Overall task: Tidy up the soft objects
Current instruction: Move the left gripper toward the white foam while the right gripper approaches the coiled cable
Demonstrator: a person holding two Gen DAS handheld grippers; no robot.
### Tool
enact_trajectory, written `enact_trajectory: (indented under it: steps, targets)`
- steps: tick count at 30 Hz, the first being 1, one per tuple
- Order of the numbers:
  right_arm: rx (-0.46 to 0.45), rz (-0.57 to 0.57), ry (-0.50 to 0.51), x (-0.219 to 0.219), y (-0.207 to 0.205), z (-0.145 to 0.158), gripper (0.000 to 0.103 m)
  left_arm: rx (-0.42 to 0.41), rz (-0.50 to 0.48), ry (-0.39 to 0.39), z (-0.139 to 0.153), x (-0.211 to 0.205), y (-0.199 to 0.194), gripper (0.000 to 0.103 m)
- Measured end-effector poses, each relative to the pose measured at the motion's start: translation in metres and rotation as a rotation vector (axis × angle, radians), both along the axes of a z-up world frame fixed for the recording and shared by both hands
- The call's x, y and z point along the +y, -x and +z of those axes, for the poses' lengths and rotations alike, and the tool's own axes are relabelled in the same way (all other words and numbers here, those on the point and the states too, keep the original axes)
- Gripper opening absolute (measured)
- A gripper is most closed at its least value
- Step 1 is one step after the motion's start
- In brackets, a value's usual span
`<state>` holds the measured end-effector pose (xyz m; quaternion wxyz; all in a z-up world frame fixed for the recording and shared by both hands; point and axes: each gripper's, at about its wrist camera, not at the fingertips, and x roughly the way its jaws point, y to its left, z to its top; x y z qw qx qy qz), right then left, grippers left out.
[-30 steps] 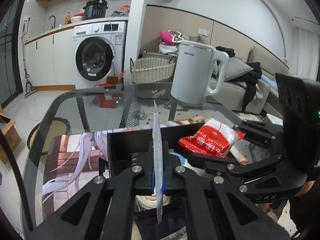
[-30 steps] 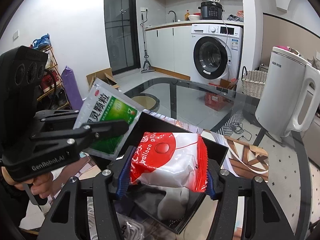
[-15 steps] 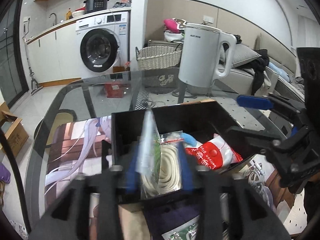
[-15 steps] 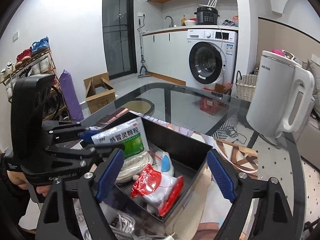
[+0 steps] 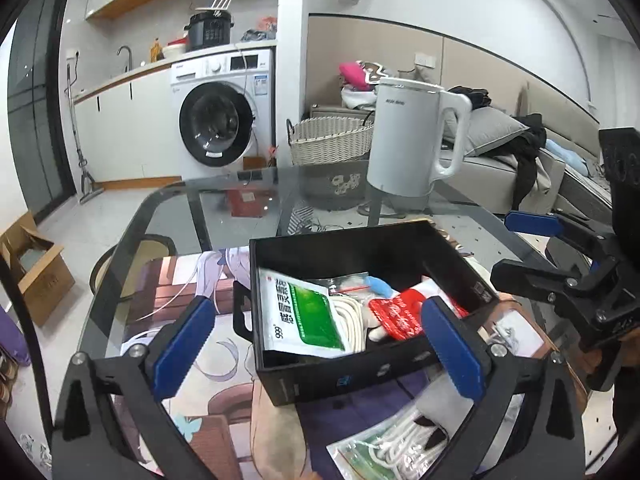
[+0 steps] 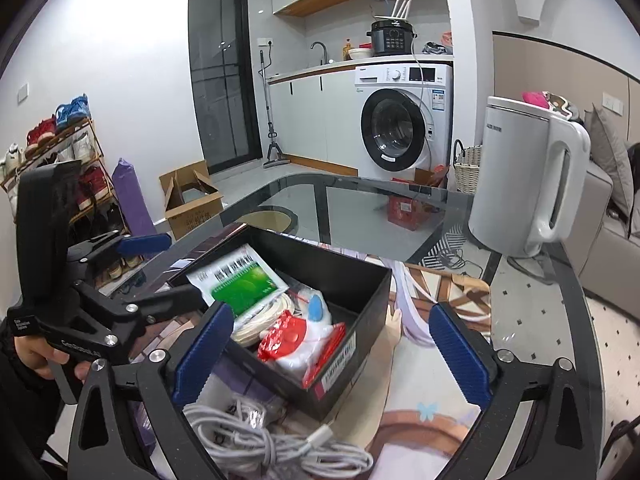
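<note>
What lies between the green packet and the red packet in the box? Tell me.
A coil of white cord lies between the green packet and the red packet in the black box; the left wrist view shows it.

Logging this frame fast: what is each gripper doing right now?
Left gripper: jaws opening, holding nothing.
Right gripper: jaws opening, holding nothing.

Left wrist view close above black box (image 5: 360, 372), facing 12 o'clock, kettle (image 5: 412, 140) at 1; right wrist view likewise near, kettle at 2; both share box, washing machine (image 6: 400, 128)
</note>
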<state>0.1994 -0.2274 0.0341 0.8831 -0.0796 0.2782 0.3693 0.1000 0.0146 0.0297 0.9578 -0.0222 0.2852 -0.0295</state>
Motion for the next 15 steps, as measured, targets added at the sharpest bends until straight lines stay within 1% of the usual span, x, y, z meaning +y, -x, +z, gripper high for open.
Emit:
enact_trajectory:
  steps: [5, 15]
  targets:
    - [0.012, -0.013, -0.027, -0.017, 0.009, 0.0, 0.102, -0.001, 0.0, -0.003, 0.001, -0.002, 0.012, 0.103]
    - [0.033, -0.012, -0.012, -0.036, 0.029, -0.006, 0.102, 0.014, -0.002, 0.022, -0.001, -0.005, 0.03, 0.103]
